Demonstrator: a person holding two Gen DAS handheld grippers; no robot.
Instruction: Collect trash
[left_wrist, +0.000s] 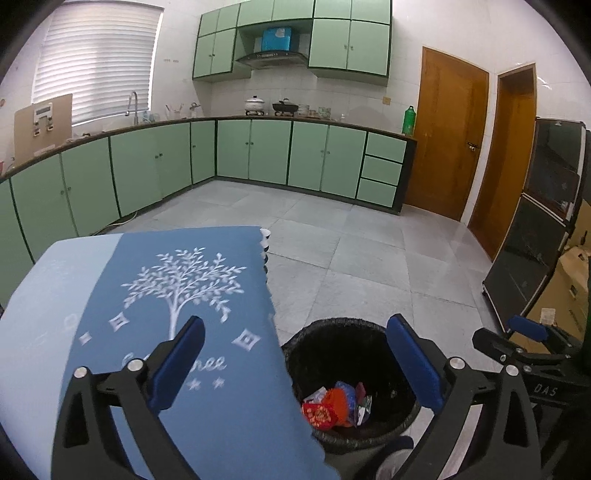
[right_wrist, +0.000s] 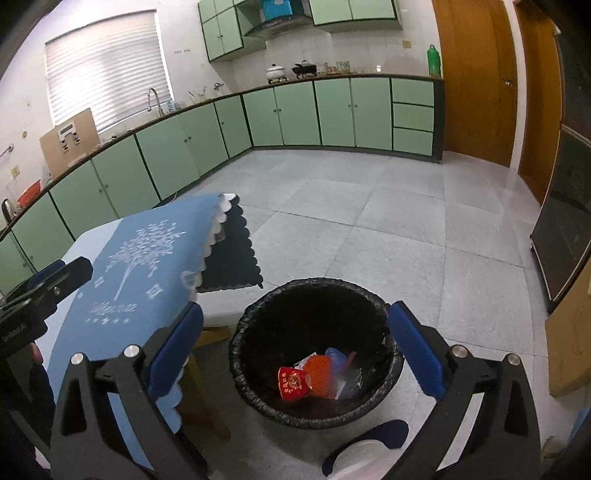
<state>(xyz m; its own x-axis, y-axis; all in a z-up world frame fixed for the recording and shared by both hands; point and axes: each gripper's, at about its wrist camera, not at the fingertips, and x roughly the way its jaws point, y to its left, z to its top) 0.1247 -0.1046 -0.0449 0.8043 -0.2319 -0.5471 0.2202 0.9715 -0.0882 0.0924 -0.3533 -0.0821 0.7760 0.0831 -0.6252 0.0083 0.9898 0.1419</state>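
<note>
Left to right: a table draped in a blue cloth printed with a white tree (left_wrist: 177, 288), soft and matte, scalloped along its hanging edge, spread flat over the top and bare of litter as far as visible. Above it the left gripper (left_wrist: 295, 365), black rigid frame with blue padded fingers (left_wrist: 181, 365), spread as wide as can be and holding nothing; one finger over the cloth, the other over the bin, likely because a drop has just been made there.

Next, on the grey tiled floor just beside the table, a round black bin lined with a crinkled black plastic bag (right_wrist: 314, 284), the liner folded over the rim to stay put. Placed close to the table edge, probably to keep the carry short. At its bottom, the task's thing: a small heap of crumpled wrappers (right_wrist: 317, 378), red with gold print, orange, blue and clear foil, thin and glossy, lying loose.

Directly above the bin mouth, the right gripper (right_wrist: 295, 350), same black frame and blue pads, fully parted and empty, angled downward. Judged near completion: trash gathered in the bin, nothing gripped.

Far right, wooden doors (left_wrist: 447, 147) and dark glass-fronted cabinets.
</note>
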